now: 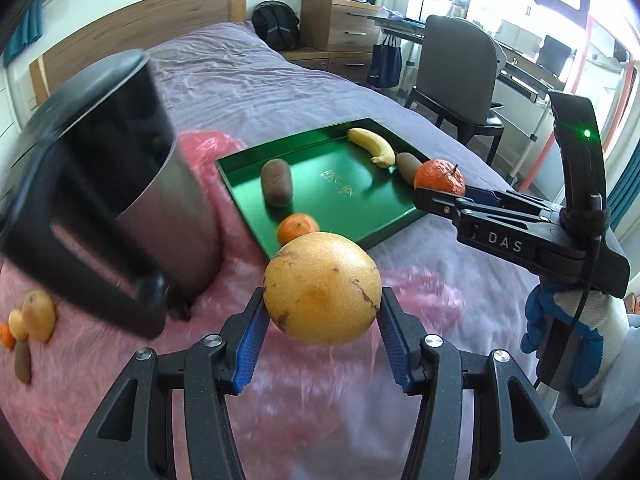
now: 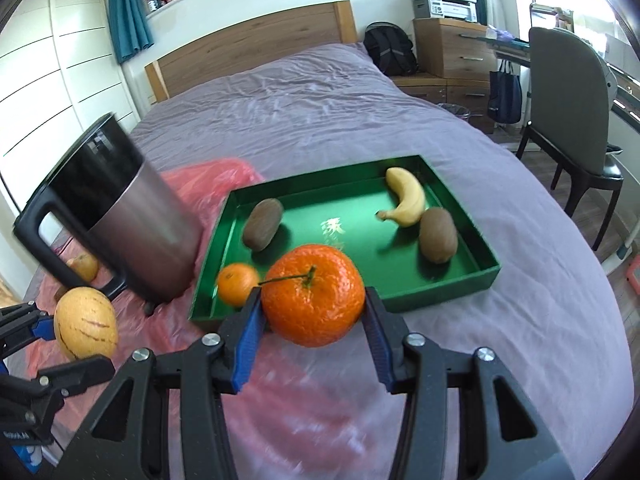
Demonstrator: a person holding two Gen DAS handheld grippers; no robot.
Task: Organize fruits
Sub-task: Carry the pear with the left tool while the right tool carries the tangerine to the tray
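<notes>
Currently: left gripper (image 1: 322, 314) jaws clamp a yellow melon (image 1: 322, 288), right gripper (image 2: 312, 318) jaws clamp a stemmed tangerine (image 2: 314, 294), both just short of the green tray (image 2: 460, 284), right nearer.

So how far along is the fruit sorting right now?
Partway. Done: the green tray holds a banana, two kiwis and a small orange. In hand: the left gripper grips a yellow fruit; the right gripper grips a large orange. Left: loose fruit on the pink sheet.
</notes>
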